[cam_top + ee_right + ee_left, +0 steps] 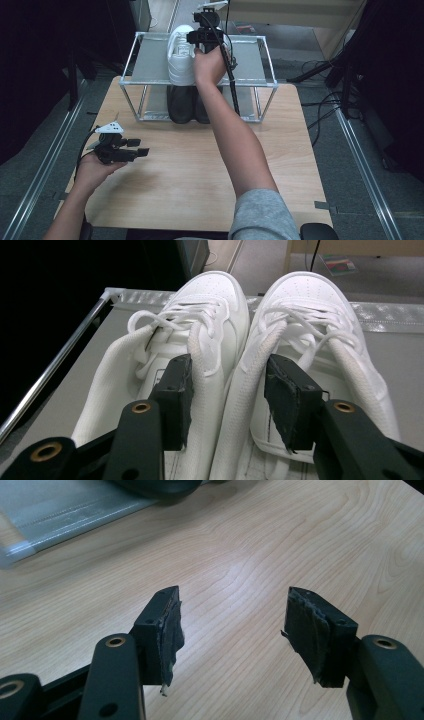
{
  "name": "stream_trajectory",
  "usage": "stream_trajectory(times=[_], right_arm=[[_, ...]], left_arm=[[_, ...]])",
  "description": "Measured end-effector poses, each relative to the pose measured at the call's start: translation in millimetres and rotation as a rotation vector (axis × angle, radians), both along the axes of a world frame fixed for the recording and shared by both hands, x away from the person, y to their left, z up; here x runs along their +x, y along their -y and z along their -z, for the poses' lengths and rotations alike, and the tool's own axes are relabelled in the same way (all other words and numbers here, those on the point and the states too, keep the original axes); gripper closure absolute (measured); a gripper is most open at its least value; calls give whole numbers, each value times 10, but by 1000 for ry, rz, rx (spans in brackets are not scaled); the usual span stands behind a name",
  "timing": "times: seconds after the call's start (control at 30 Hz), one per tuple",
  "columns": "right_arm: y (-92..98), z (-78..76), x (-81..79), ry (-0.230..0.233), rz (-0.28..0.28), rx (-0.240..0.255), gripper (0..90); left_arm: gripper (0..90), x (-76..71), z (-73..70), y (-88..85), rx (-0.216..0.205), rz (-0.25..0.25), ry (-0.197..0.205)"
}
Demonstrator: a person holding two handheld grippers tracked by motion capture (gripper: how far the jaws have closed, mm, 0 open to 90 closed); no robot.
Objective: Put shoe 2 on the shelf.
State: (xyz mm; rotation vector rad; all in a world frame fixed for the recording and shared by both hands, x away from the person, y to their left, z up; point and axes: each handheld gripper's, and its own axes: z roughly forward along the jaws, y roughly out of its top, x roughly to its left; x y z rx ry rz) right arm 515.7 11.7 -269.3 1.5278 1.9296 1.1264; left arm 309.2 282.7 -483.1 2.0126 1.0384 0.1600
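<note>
Hovering over the rack's top shelf (pixel 150 62), the right claw (pixel 227 390) has one jaw dipped into each of the two white shoes (pixel 215 320), straddling their two inner collars. The jaws stand released: both pads show a sliver of air against the padded collars, so nothing is pinched right now. The shoes sit side by side on that shelf, touching along their inner sides, toes pointing away from the claw, heels toward it; their long axes run straight along the claw's line of sight. That's the relation that matters: the claw comes in from the heel end, in line with the pair, so a squeeze would take both inner collars together, while a straight pull back toward the person looks like the clean exit. Below, dark shoes (pixel 187 105) sit on the lower shelf. The left claw (pixel 135 150) rests well apart over the bare surface (pixel 240 545), jaws wide and empty, so the right hand (pixel 210 65) is plainly the nearer one.
</note>
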Motion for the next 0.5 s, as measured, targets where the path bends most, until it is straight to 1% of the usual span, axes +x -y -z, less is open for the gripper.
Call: stream_trajectory(times=[0.03,0.07,0.1,0.23,0.3,0.33,0.4,0.43,0.47,0.5], right_arm=[[7,-5,-9,2,-6,-2,563],[22,-16,-25,2,-17,-5,566],[34,-22,-35,5,-25,-7,573],[65,-44,-90,-2,-82,-7,571],[67,-45,-116,5,-112,-16,550],[63,-43,-132,5,-130,-21,531],[59,-33,-158,16,-158,-44,506],[62,-27,-176,16,-170,-44,491],[70,-24,-184,16,-180,-38,477],[81,-21,-200,17,-184,-26,476]], left_arm=[[399,12,4,13,-2,1,4],[399,20,0,17,6,7,2],[399,27,4,30,2,9,3],[399,66,3,76,8,16,3],[399,86,-2,93,12,26,-1],[399,92,-1,100,7,28,2],[399,110,3,114,10,37,0],[399,117,-1,123,16,37,-4],[399,128,-2,135,12,40,-3],[399,140,-5,139,12,47,-4]])
